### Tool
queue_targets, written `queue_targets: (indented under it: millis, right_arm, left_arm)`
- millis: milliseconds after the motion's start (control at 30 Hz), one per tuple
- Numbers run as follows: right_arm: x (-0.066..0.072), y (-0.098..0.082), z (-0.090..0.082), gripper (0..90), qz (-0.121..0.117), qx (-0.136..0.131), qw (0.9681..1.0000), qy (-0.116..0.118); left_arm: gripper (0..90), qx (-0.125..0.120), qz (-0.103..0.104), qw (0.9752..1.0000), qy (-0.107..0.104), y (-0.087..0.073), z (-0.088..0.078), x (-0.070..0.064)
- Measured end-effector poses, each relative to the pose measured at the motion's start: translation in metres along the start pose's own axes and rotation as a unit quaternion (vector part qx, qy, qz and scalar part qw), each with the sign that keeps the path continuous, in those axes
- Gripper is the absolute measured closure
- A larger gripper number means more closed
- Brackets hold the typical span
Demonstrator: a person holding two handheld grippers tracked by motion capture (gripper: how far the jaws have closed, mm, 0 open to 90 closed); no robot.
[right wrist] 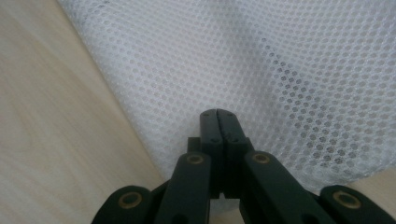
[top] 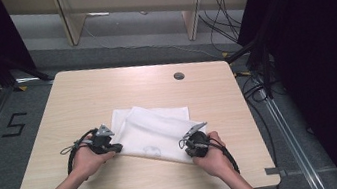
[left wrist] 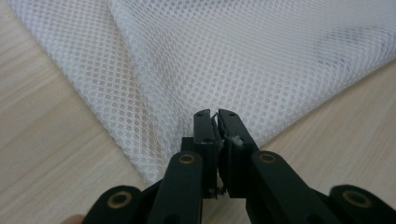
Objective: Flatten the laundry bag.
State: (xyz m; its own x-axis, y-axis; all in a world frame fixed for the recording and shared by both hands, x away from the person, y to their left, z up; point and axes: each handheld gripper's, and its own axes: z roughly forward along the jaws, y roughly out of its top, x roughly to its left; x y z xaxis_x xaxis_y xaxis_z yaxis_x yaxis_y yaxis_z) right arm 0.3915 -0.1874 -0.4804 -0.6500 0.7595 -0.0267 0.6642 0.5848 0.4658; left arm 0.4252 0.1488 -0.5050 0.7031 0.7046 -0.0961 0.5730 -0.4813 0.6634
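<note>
A white mesh cloth (top: 156,129) lies folded in the middle of the wooden table (top: 105,89). My left gripper (top: 118,147) sits at the cloth's near left corner. In the left gripper view its jaws (left wrist: 215,114) are pressed together with a sliver of white mesh (left wrist: 233,56) pinched between them. My right gripper (top: 187,144) is at the cloth's near right edge. In the right gripper view its jaws (right wrist: 217,113) are closed tight at the edge of the mesh (right wrist: 261,60), which bunches up at their tips.
A round cable hole (top: 179,75) sits near the table's far edge. Bare wood surrounds the cloth on all sides. Beyond the table are desk legs (top: 70,23), floor cables (top: 226,20) and dark curtains (top: 322,51) at the right.
</note>
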Motion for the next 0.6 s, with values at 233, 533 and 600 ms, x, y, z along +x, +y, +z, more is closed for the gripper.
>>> queue_targets:
  millis: [233,533,600]
  right_arm:
    - [-0.013,0.003,0.004,90.0,0.019,0.0,0.9998,-0.007]
    - [-0.024,0.006,0.008,90.0,0.023,-0.008,0.9997,-0.008]
    - [-0.026,0.007,0.01,90.0,0.021,-0.012,0.9997,-0.009]
  left_arm:
    - [85.2,-0.008,-0.003,1.0,-0.002,0.007,0.008,0.003]
    - [84.7,-0.012,0.0,0.9999,0.004,0.014,0.014,0.007]
    - [84.7,-0.014,-0.001,0.9999,0.006,0.016,0.016,0.007]
